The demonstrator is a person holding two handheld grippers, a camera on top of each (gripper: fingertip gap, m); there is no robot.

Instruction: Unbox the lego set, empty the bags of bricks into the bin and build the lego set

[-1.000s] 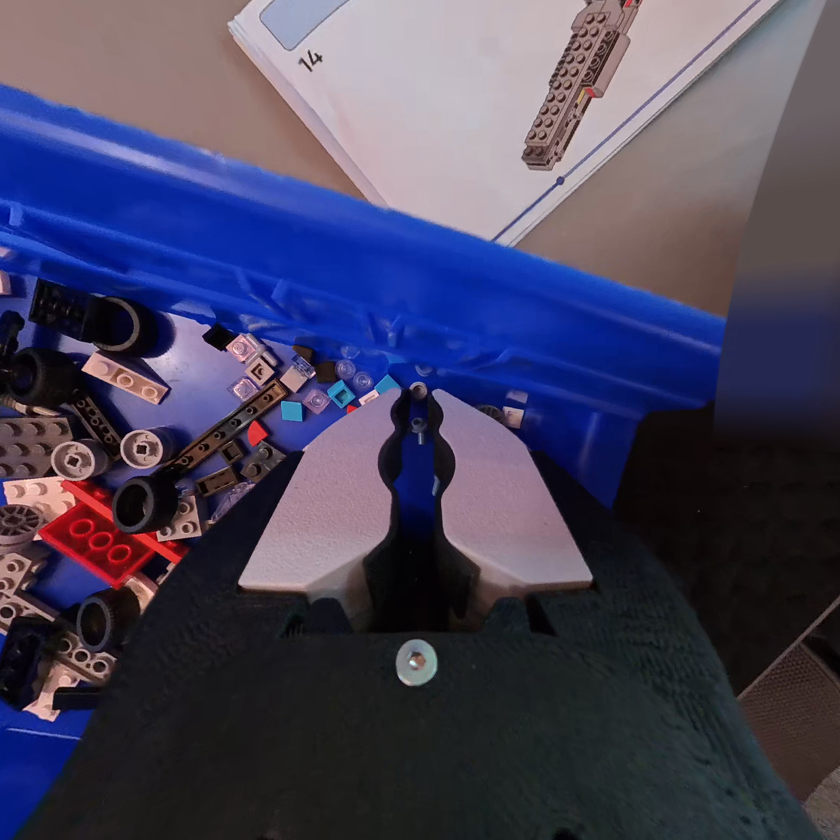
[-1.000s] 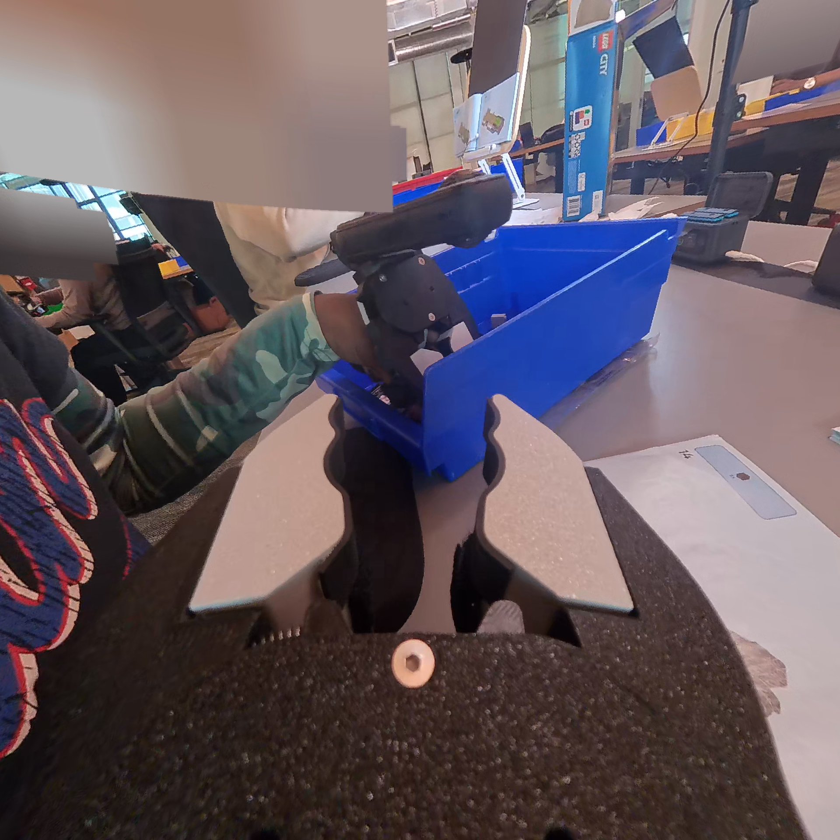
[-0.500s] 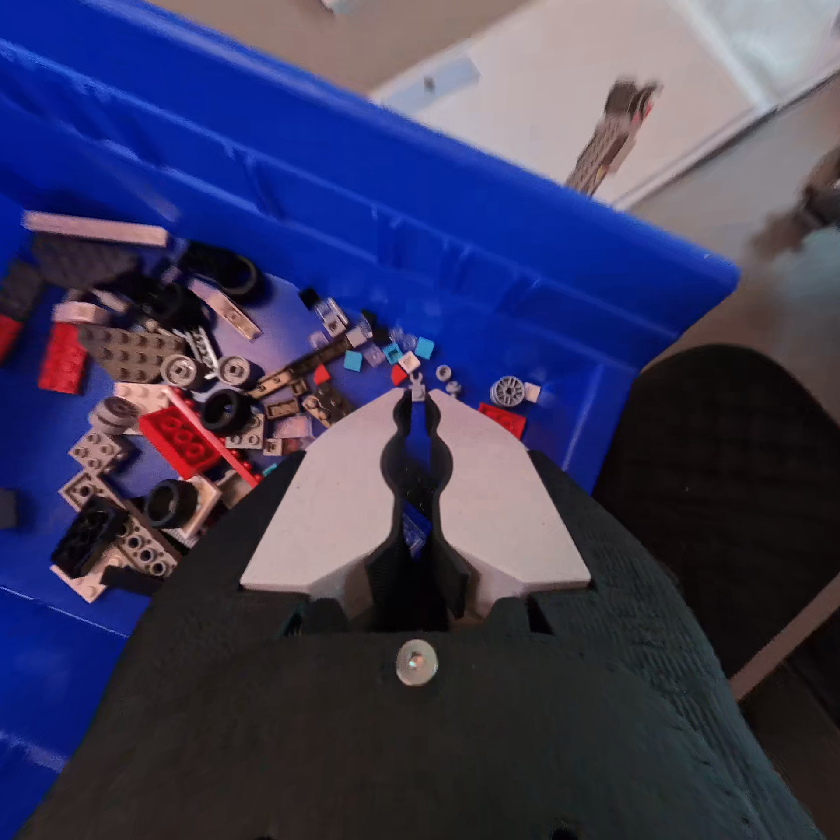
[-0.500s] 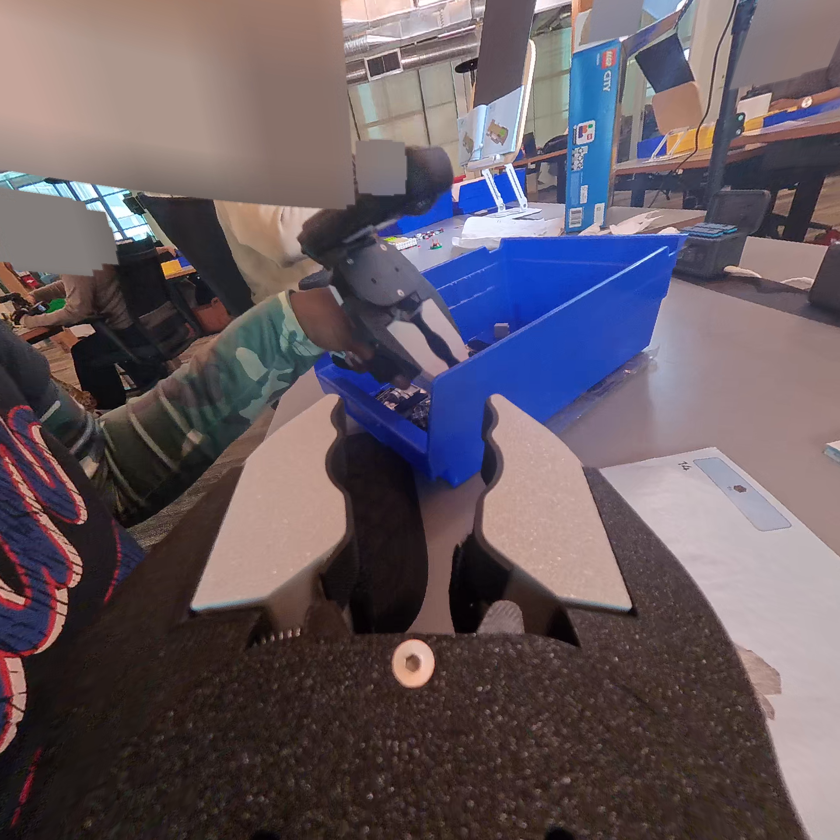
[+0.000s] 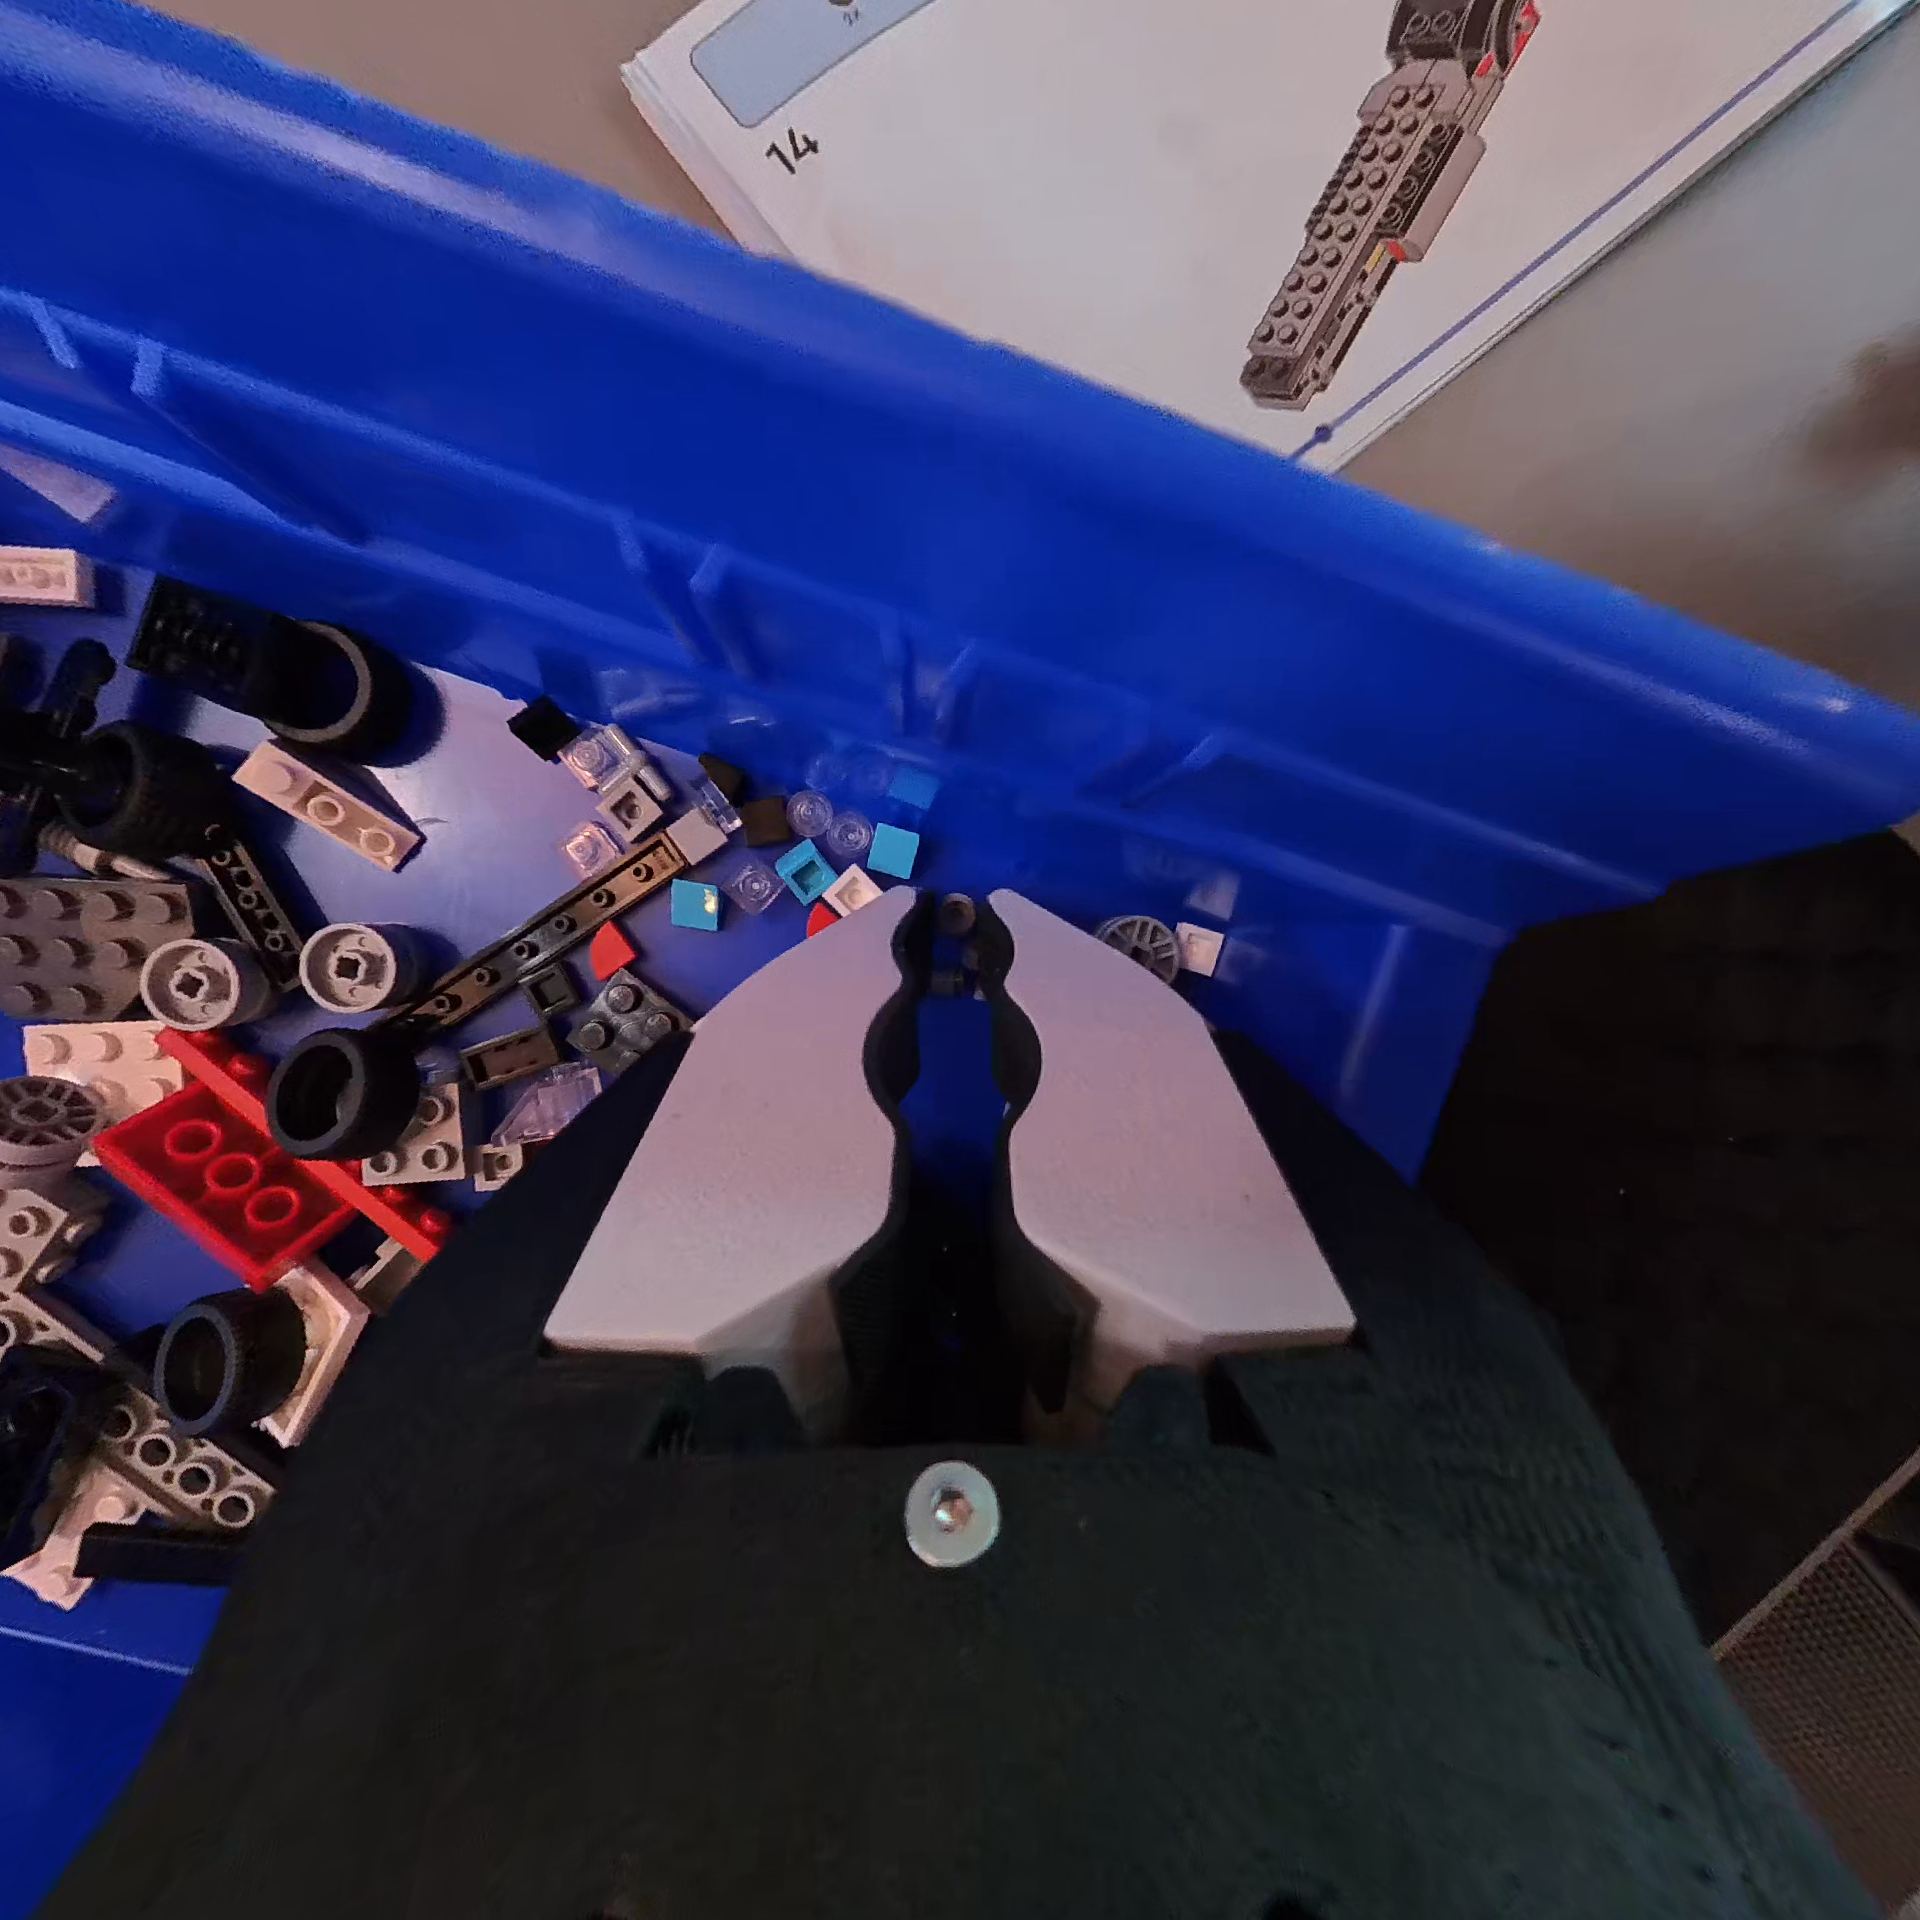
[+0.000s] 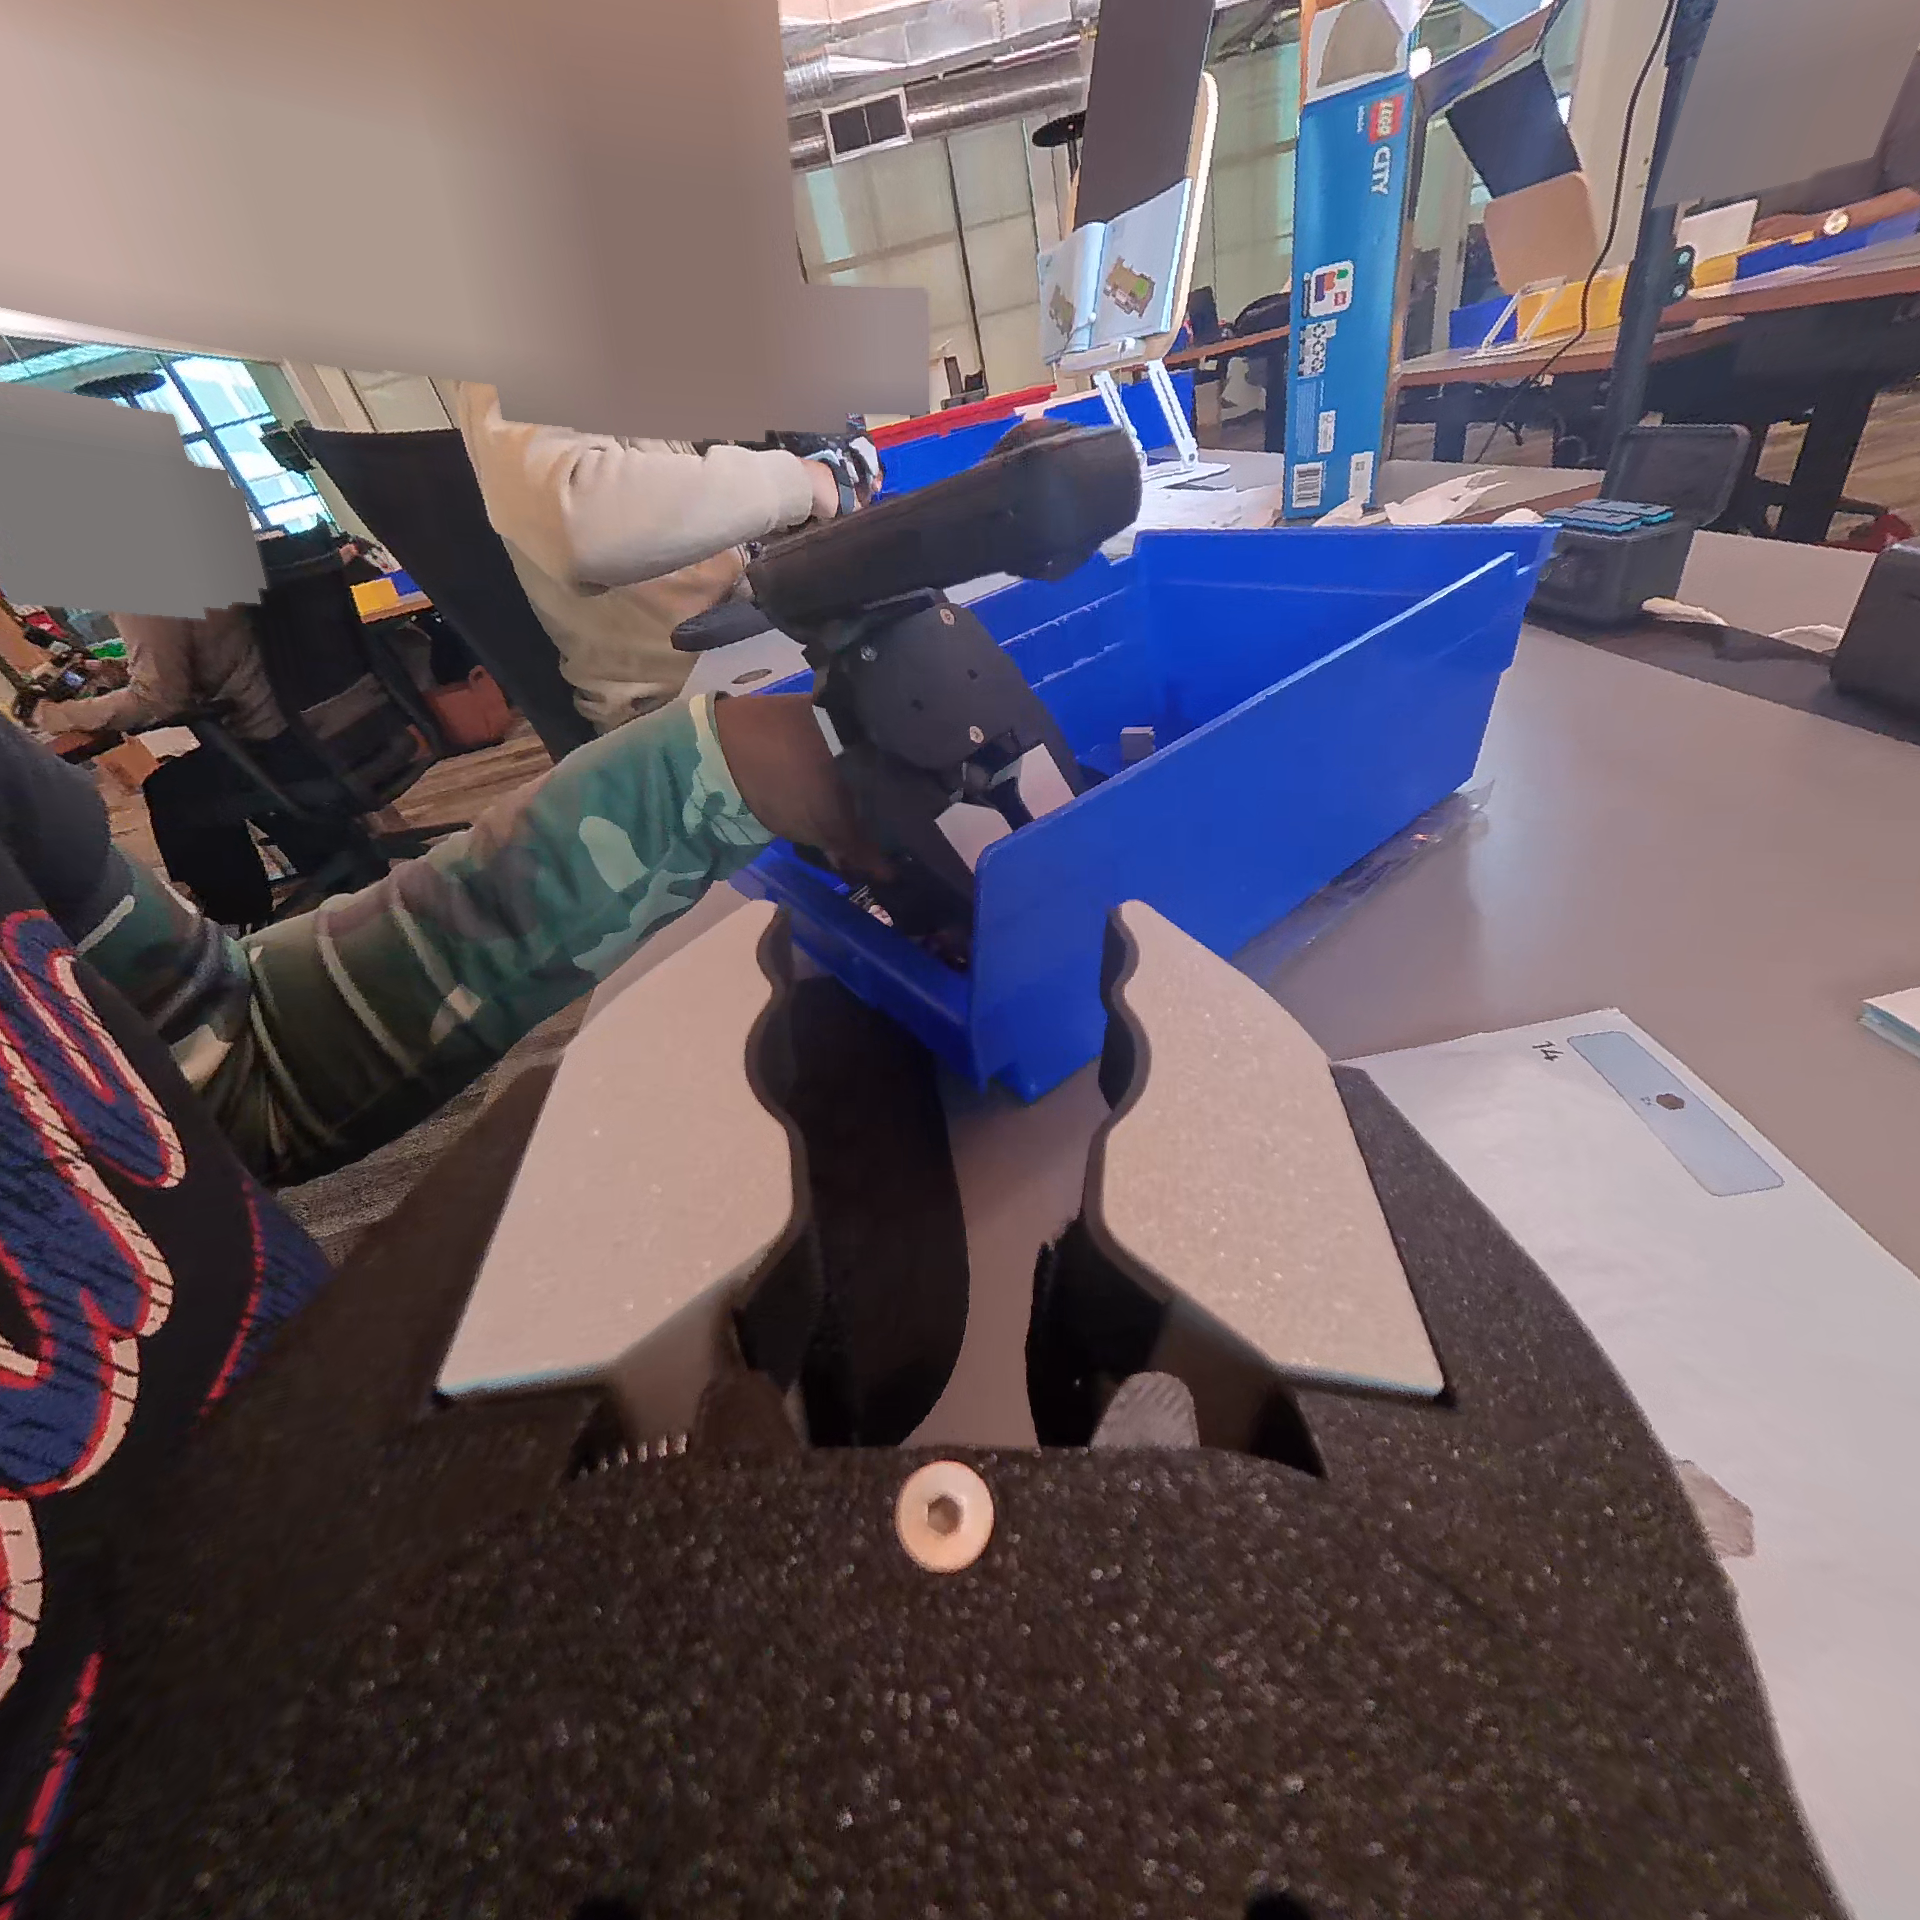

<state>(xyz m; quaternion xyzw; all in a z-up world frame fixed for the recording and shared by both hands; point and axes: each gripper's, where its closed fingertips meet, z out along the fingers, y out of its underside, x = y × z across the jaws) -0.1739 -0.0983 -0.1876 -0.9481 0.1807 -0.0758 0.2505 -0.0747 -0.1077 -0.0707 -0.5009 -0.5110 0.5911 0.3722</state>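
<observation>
The blue bin (image 5: pixel 935 468) holds several loose bricks: black tyres (image 5: pixel 332 1091), a red plate (image 5: pixel 229 1174), grey plates and small teal tiles (image 5: pixel 891 850). My left gripper (image 5: pixel 954 914) is low in the bin's near corner, its jaws almost together on a small grey round piece (image 5: pixel 956 918). In the right wrist view the left gripper (image 6: pixel 935 790) dips into the bin (image 6: pixel 1247 810). My right gripper (image 6: pixel 951 935) is open and empty, held above the table just in front of the bin's corner.
The open instruction booklet (image 5: pixel 1143 156) lies on the grey table beside the bin and also shows in the right wrist view (image 6: pixel 1662 1247). A tall blue Lego box (image 6: pixel 1340 260) and a dark case (image 6: pixel 1621 520) stand behind. People sit at the left.
The left gripper rose and tilted away half a second ago, then came back down into the bin's corner onto the small grey piece. The right gripper has barely moved.
</observation>
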